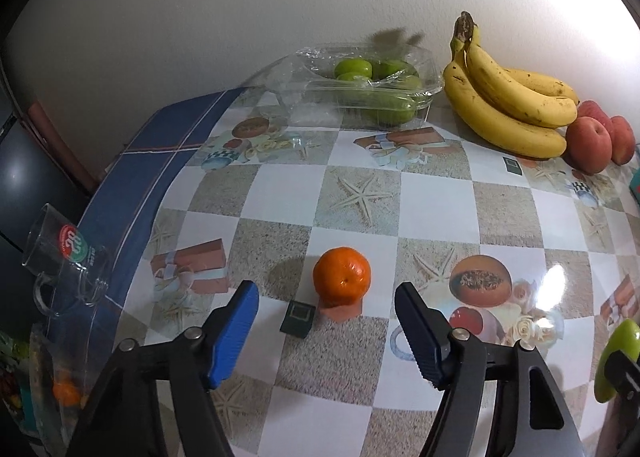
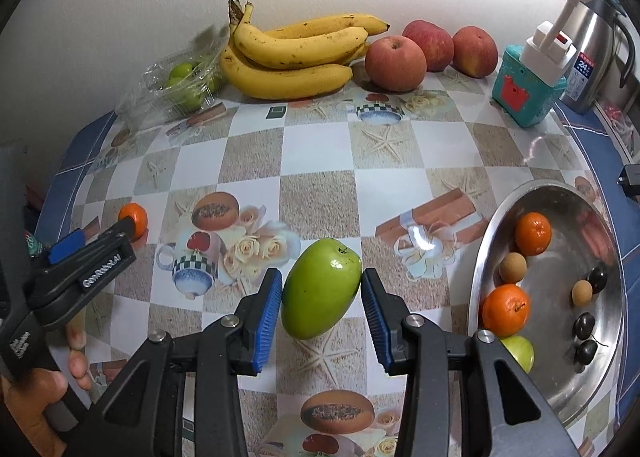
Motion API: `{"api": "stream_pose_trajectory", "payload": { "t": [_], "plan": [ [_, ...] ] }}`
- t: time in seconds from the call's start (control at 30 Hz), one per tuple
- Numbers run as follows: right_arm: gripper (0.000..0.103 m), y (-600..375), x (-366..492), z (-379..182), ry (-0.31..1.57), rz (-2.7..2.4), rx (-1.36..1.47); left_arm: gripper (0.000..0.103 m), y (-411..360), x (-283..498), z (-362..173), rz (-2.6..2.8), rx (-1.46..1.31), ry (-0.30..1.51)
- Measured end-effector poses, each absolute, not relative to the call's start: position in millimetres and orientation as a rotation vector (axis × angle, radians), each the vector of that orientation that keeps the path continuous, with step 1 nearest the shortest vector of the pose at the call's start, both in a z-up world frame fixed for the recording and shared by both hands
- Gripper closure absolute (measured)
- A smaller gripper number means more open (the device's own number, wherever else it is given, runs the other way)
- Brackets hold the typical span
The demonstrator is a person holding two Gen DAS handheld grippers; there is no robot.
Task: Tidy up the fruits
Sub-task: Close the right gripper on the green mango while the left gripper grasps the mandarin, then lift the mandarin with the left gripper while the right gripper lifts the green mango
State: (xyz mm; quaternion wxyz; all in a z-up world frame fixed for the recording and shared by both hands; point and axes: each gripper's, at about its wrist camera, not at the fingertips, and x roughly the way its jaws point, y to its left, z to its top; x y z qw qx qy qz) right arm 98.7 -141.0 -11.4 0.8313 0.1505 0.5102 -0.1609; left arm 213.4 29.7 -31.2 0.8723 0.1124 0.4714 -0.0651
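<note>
The right gripper (image 2: 322, 311) has its blue-padded fingers clamped on an oval green fruit (image 2: 320, 289), lifted above the checked oilcloth bench (image 2: 316, 193) beside a shiny steel bowl (image 2: 480, 269) of mixed fruit. The left gripper (image 1: 326, 331) has its fingers apart, just short of a small round orange mandarin (image 1: 341, 275) resting on the bench.
</note>
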Motion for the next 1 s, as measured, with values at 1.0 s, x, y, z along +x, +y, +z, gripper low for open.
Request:
{"api": "stream_pose_trajectory", "payload": {
  "t": [1.0],
  "plan": [
    [0.061,-144.0,102.7,-14.0,1.087,-0.336,0.323,0.066,34.0,230.7,-52.3,-0.156,0.094,1.050]
  ]
}}
